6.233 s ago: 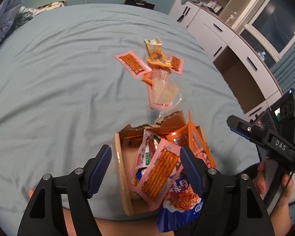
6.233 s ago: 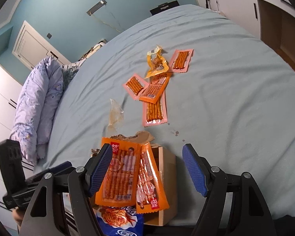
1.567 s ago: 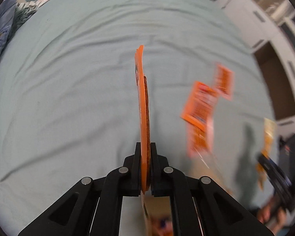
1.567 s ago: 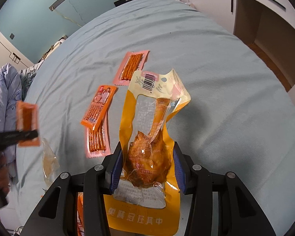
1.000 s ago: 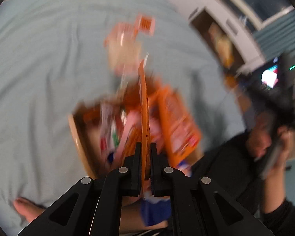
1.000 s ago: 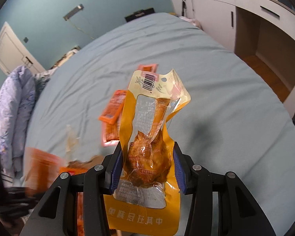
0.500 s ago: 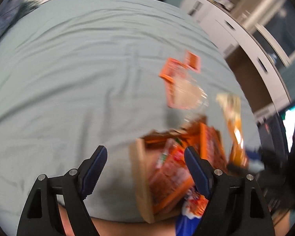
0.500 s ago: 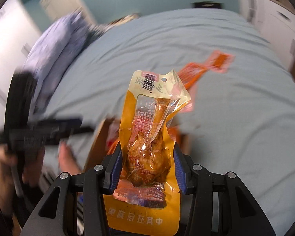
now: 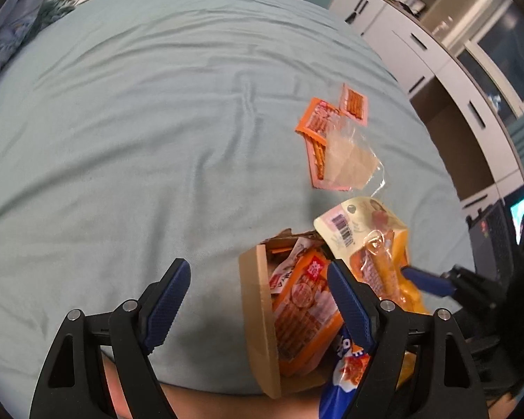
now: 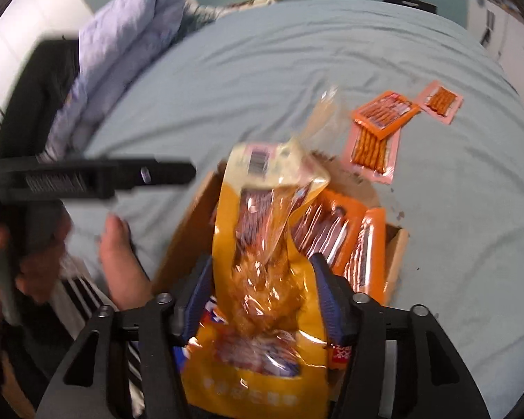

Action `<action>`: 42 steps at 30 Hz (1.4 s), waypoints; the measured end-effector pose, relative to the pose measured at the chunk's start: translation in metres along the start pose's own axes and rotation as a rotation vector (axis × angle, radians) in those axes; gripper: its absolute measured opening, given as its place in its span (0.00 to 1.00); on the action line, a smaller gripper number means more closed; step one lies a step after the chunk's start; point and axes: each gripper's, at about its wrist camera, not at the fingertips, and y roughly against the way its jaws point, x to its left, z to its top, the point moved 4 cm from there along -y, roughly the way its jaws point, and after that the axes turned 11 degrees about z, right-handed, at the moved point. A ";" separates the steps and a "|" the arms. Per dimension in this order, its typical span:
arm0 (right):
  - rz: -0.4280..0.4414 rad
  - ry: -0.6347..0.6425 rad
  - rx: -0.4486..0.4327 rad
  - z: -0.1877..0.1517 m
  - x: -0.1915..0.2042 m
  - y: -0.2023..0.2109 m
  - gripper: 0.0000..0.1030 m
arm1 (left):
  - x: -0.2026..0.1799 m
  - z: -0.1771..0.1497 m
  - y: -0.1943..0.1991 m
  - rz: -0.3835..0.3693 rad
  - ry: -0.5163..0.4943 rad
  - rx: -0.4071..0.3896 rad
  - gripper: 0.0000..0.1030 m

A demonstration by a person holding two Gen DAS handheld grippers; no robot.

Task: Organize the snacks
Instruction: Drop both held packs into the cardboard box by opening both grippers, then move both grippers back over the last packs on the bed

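Left gripper point(image 9: 258, 300): jaws spread wide, empty, lower centre of its view.
Right gripper point(image 10: 262, 296): jaws just been opening, yellow chicken packet point(image 10: 262, 262) between them, grip uncertain.
Packet: centre frame, over cardboard box point(image 10: 396, 258).
Bed point(image 9: 139, 122): loose snack packets point(image 9: 326, 129) upper right.

Home bedroom, bed point(image 9: 157, 104) with teal sheet, folded duvet point(image 10: 122, 35), white wardrobes point(image 9: 419, 45)

- The bedsheet point(image 9: 150, 146) is matt blue-green cloth, softly creased.
- The box point(image 9: 260, 321) is plain brown cardboard, matt, with a torn top edge.
- The yellow snack pouch point(image 10: 262, 251) is glossy, crinkled plastic film.
- The orange packets point(image 9: 318, 120) are shiny plastic.
- The quilt point(image 10: 122, 45) is soft, matt cloth.
- The finger pads point(image 9: 167, 296) are ribbed blue rubber on matt black plastic.
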 end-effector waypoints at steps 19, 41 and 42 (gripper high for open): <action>-0.043 -0.348 -0.289 -0.009 -0.082 0.072 0.68 | 0.002 0.001 0.015 0.019 -0.010 -0.050 0.79; -0.153 -0.542 -0.242 0.042 -0.159 0.079 0.68 | 0.052 0.086 -0.026 0.152 0.107 -0.080 0.79; -0.168 -0.527 -0.237 0.045 -0.159 0.077 0.68 | 0.054 0.089 -0.031 0.153 0.117 -0.071 0.79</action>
